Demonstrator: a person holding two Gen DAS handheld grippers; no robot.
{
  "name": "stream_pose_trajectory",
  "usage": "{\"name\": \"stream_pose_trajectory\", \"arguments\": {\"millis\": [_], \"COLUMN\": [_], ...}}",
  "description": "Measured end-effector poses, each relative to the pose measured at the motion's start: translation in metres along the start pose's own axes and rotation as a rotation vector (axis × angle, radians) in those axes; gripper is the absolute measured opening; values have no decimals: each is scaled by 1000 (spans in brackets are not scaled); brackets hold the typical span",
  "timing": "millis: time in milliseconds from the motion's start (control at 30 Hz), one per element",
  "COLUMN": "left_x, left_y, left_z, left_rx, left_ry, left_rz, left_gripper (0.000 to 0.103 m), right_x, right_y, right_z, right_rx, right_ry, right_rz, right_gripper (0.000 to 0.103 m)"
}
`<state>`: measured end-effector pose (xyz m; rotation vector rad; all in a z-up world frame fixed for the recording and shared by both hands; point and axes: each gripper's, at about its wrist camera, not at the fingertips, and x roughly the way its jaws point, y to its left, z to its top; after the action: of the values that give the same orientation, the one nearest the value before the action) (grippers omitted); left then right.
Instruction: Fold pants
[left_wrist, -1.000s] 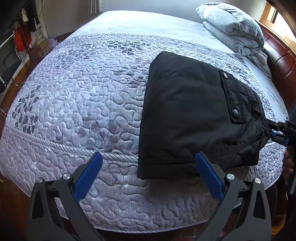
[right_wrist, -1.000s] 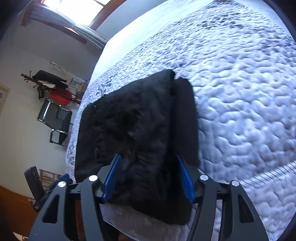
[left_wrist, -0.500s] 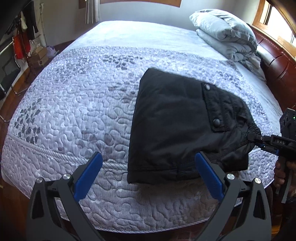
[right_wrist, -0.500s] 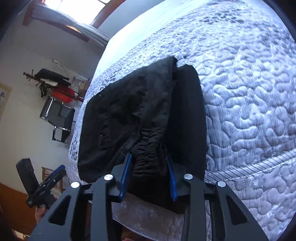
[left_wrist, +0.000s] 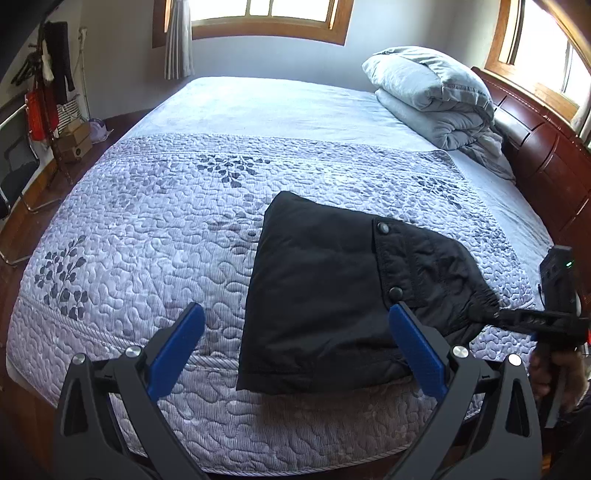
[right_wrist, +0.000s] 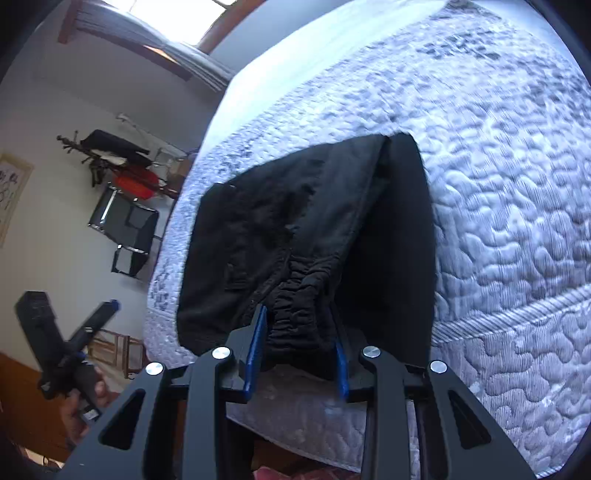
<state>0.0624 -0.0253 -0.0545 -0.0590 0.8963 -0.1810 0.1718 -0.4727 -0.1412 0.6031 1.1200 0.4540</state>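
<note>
A: Right gripper (right_wrist: 299, 354)? Jaws have just been closing, now pinching the gathered waistband of the black pants (left_wrist: 325, 295) at the bed (left_wrist: 155, 206) near edge.
B: Left gripper (left_wrist: 295, 354) jaws spread, empty, above the folded stack's near hem. Stack runs away across the quilt; open quilt beyond.

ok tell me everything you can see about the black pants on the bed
The black pants are folded into a compact, roughly rectangular bundle near the front edge of the quilted bedspread. The fabric looks matte and slightly padded. On top sits a flap with two round snaps. The gathered elastic waistband is pinched in the right claw, bunching the cloth there. The left claw is open, not touching them.
</note>
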Motion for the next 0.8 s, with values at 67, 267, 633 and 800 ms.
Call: {"name": "stream_pose_trajectory", "arguments": {"millis": [67, 267, 633, 800], "left_x": [0, 0, 11, 32], "left_y": [-1, 0, 0, 17], "left_z": [1, 2, -4, -16], "left_rx": [0, -6, 11, -17], "left_ry": [-2, -2, 28, 91], "left_rz": [1, 2, 18, 30], "left_gripper": [100, 100, 100, 100], "right_x": [5, 20, 5, -3], "right_y": [-9, -24, -16, -15], "right_z": [-4, -8, -11, -19], "right_rx": [16, 43, 30, 35], "right_ry": [8, 26, 18, 16], "right_rz": [-15, -26, -23, -26], "right_gripper": [32, 32, 49, 49]}}
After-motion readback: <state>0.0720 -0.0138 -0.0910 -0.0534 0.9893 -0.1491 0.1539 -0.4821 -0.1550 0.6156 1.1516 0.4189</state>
